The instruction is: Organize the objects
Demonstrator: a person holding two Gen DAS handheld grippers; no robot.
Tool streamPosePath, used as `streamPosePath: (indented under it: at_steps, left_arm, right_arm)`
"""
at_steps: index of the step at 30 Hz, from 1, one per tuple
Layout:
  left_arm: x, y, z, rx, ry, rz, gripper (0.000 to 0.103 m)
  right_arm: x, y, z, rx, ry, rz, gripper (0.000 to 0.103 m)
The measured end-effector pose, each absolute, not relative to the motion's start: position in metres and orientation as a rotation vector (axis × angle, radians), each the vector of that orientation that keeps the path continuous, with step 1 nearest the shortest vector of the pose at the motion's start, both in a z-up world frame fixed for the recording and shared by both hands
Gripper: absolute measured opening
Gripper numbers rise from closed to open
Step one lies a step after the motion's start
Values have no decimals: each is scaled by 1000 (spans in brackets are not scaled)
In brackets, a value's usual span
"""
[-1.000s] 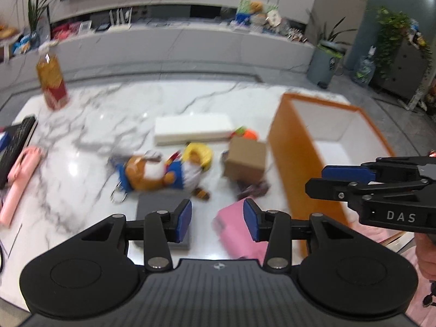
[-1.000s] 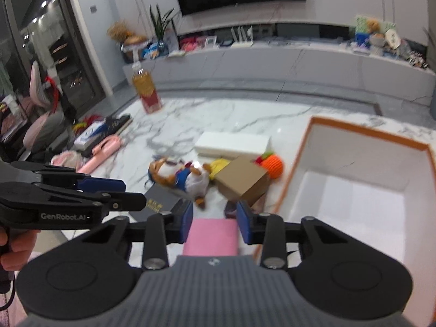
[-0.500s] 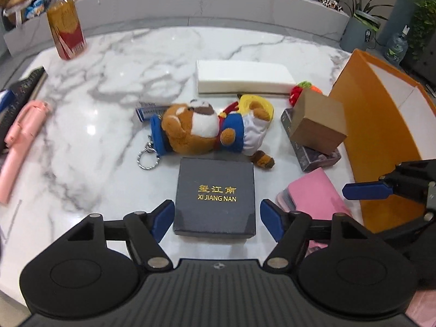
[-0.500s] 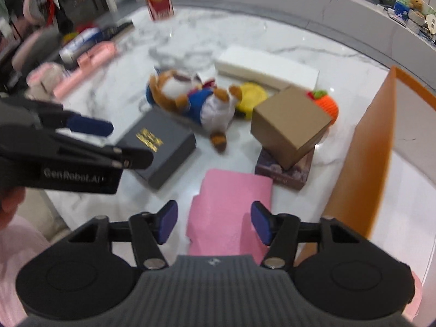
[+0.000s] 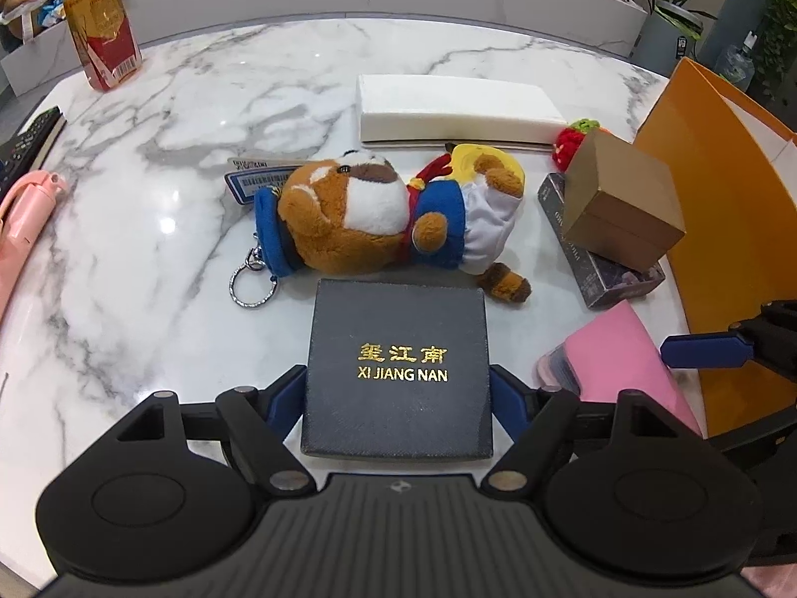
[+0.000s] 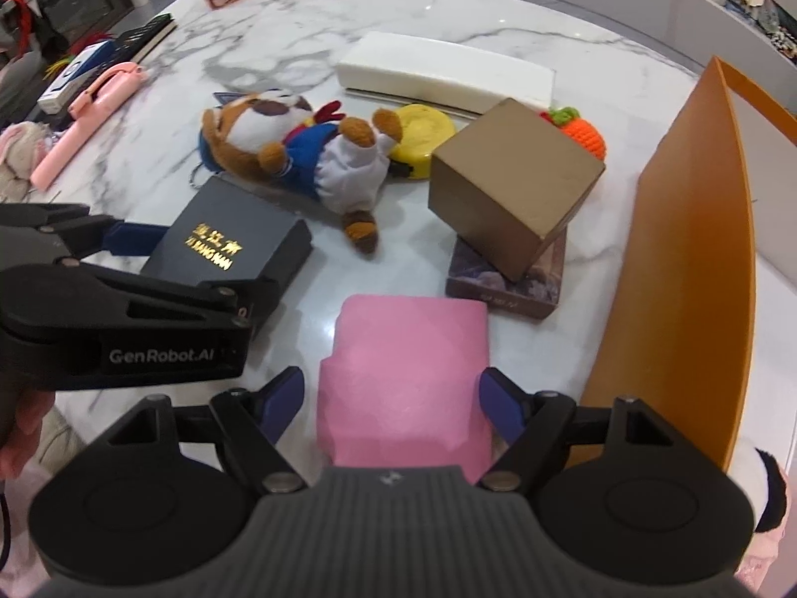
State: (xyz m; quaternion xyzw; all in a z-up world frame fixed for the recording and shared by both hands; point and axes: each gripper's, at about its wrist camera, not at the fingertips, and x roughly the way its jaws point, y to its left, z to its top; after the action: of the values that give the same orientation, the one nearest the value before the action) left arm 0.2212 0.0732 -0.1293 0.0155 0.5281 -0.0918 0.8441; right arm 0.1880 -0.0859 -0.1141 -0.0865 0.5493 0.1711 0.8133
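Observation:
A black box lettered XI JIANG NAN (image 5: 398, 359) lies flat on the marble table. My left gripper (image 5: 397, 398) points down over its near half. Its jaws are opening, with a blue pad beside each side of the box and no grip. A pink box (image 6: 408, 359) lies just to the right, and my right gripper (image 6: 393, 398) straddles it. These jaws are opening too, and a gap shows at each pad. An orange bin (image 6: 687, 249) with a white inside stands at the right. One blue finger (image 5: 702, 351) of the right gripper shows in the left wrist view.
A plush dog (image 5: 378, 214) with a keyring lies behind the black box. A brown box (image 6: 513, 184) leans on a dark purple box (image 6: 508, 284). Further back are a long white box (image 5: 458, 109), a crochet carrot (image 6: 583, 132) and a bottle (image 5: 102, 35). A pink stick (image 5: 25, 219) lies far left.
Both grippers have come down and tipped toward the table while their jaws widened. The left now straddles the black box and the right straddles the pink box.

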Motion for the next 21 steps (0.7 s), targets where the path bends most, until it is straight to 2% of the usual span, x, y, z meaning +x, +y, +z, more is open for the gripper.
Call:
streamPosePath:
  at_steps: [9, 17, 19, 20, 21]
  left_arm:
    - [220, 81, -133, 3, 1121, -190, 89]
    - [212, 89, -131, -19, 1132, -183, 88]
    - [211, 93, -129, -56, 1133, -185, 88]
    - [210, 95, -128, -74, 1132, -187, 88]
    - [209, 96, -127, -81, 1131, -190, 88]
  right_arm:
    - [190, -78, -122, -214, 1160, 298, 83]
    - [184, -79, -120, -212, 1155, 315, 76]
    - [180, -80, -114, -204, 1132, 327, 64]
    - [177, -78, -108, -207, 1113, 344, 50]
    - [175, -77, -103, -205, 1101, 353, 43]
